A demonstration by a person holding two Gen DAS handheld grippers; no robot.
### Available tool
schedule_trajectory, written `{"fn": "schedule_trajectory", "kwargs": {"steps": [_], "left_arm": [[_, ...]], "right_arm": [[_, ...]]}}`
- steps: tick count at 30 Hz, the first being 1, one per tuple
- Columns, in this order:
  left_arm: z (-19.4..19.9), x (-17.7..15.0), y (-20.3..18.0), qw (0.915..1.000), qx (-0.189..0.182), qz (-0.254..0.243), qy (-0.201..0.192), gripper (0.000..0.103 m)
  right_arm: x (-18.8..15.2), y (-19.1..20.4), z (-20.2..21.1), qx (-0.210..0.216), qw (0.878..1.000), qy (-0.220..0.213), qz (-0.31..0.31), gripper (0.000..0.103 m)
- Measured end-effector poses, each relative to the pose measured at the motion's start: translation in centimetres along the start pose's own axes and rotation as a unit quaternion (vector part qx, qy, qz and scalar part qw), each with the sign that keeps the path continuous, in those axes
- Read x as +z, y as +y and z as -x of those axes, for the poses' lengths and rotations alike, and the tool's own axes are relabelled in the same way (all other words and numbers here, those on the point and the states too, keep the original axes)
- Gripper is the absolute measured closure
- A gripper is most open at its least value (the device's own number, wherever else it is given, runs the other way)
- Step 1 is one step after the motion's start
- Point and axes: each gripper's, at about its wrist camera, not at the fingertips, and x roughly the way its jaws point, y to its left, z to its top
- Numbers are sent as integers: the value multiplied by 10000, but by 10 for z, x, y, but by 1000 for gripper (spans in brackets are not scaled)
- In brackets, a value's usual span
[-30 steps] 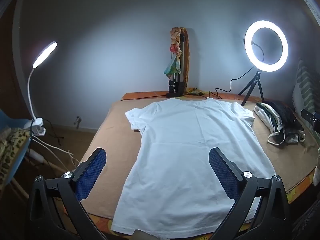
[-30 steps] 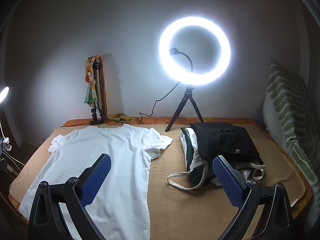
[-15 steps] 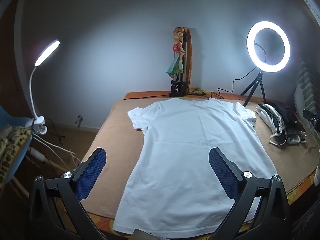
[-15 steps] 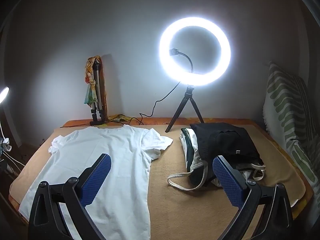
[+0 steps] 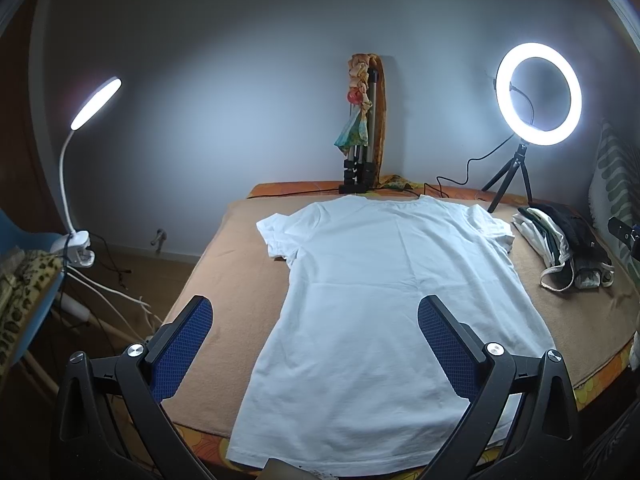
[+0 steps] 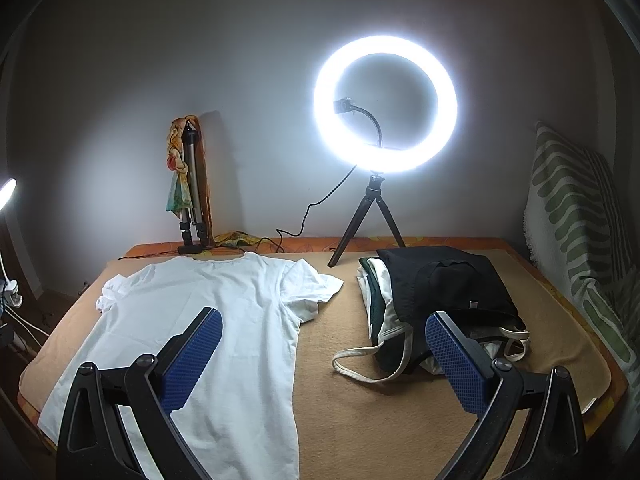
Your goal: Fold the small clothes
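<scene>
Here the white T-shirt [image 5: 384,300] lies spread flat on the tan blanket [image 5: 232,280] that covers the bed, collar toward the far wall and hem at the near edge. Its left sleeve looks rumpled, with the end bunched; the right sleeve lies out to the side. The left claw [image 5: 316,332] hangs released above the shirt's near half, its blue pads [image 5: 182,344] wide apart and touching nothing. The right claw [image 6: 324,354] is likewise released and holds nothing; it sits over the bare blanket between the shirt's right side and a pile of folded clothes [image 6: 436,300], dark on top with pale straps trailing toward the near side.

At the far edge a lit ring light [image 6: 385,104] stands on a small tripod, just beyond the pile. To its left a folded tripod [image 6: 192,196] draped with colored cloth leans at the wall behind the collar. A clip-on lamp [image 5: 84,152] glows off the bed's left side, and a striped cushion [image 6: 580,232] stands along the right.
</scene>
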Motion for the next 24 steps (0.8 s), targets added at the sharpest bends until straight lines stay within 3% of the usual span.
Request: {"fn": "schedule_trajectory", "kwargs": {"steps": [24], "left_arm": [[0,1,0,10000,-2,-5,-1,1]], "right_arm": [[1,-4,1,-20,10000,-19,-40,0]]}}
